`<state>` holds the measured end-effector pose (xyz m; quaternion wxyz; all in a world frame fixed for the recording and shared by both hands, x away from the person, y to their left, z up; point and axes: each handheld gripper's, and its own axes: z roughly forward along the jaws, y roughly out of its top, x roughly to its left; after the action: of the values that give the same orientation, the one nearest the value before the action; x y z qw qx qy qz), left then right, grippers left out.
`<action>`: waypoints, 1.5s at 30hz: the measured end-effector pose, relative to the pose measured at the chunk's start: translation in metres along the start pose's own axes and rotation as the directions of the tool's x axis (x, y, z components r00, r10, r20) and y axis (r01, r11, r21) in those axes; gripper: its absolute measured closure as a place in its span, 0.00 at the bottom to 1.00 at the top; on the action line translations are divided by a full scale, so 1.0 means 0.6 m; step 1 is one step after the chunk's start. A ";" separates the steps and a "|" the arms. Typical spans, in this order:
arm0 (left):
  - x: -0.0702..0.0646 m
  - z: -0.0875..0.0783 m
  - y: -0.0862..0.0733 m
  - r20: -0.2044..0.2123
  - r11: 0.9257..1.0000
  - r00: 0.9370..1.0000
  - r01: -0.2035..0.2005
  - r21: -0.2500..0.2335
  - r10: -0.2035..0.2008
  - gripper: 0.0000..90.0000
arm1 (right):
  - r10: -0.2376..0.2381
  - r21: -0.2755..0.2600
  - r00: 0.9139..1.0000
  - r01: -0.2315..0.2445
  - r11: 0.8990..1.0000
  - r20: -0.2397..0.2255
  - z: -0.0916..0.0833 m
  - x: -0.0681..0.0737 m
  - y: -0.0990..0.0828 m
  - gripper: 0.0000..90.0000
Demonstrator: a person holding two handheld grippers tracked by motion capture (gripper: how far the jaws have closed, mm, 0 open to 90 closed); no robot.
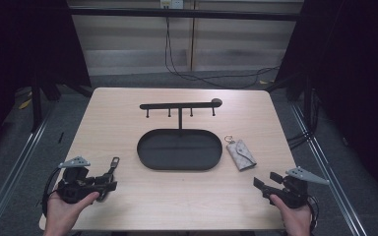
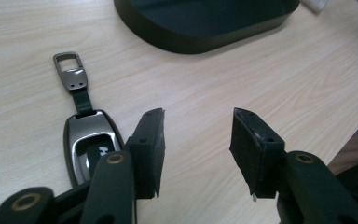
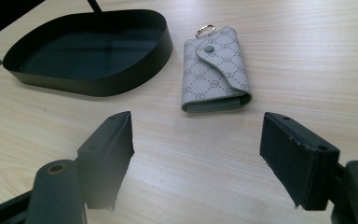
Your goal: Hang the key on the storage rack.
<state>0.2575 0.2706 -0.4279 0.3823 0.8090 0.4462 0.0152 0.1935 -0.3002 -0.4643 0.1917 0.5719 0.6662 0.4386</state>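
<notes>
My left gripper [image 2: 198, 149] has its fingers [image 2: 151, 149] apart with nothing but bare bench [image 2: 261, 79] between them; the car key fob [image 2: 91, 144] lies flat just outside the one finger, its strap and metal clip [image 2: 70, 74] pointing toward the black oval tray [image 2: 200, 35]. From the high view I see that gripper [image 1: 109, 178] in my left hand [image 1: 66, 211], near the bench's front corner, well to the side of the tray [image 1: 179, 164].

My right gripper [image 3: 196, 158] also stands with fingers [image 3: 109, 149] apart and empty. Beyond them the patterned key pouch [image 3: 216, 70] lies flat and snapped closed, its ring [image 3: 205, 30] at the far end, just beside the tray [image 3: 98, 79] but not touching it. From above, the pouch [image 1: 241, 154] sits off the tray's end nearest my right gripper [image 1: 267, 183], and a hook rack [image 1: 179, 105] rises from the tray's far edge.
</notes>
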 end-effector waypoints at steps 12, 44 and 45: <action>0.029 0.024 0.048 -0.026 0.996 1.000 0.013 0.090 -0.011 0.65 | -0.035 0.035 0.999 0.035 0.999 -0.006 0.011 0.004 0.001 0.28; 0.095 0.079 0.104 -0.152 0.957 0.988 0.057 0.283 -0.014 0.72 | -0.051 0.083 0.999 0.051 0.995 -0.002 0.021 0.007 -0.001 0.28; 0.098 0.080 0.106 -0.157 0.956 0.987 0.060 0.287 -0.015 0.72 | -0.052 0.083 0.999 0.052 0.995 -0.001 0.021 0.007 -0.001 0.28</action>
<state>0.3557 0.2651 -0.4404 0.2238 0.8443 0.4869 0.0042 0.2012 -0.2916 -0.4706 0.1795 0.5619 0.6985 0.4051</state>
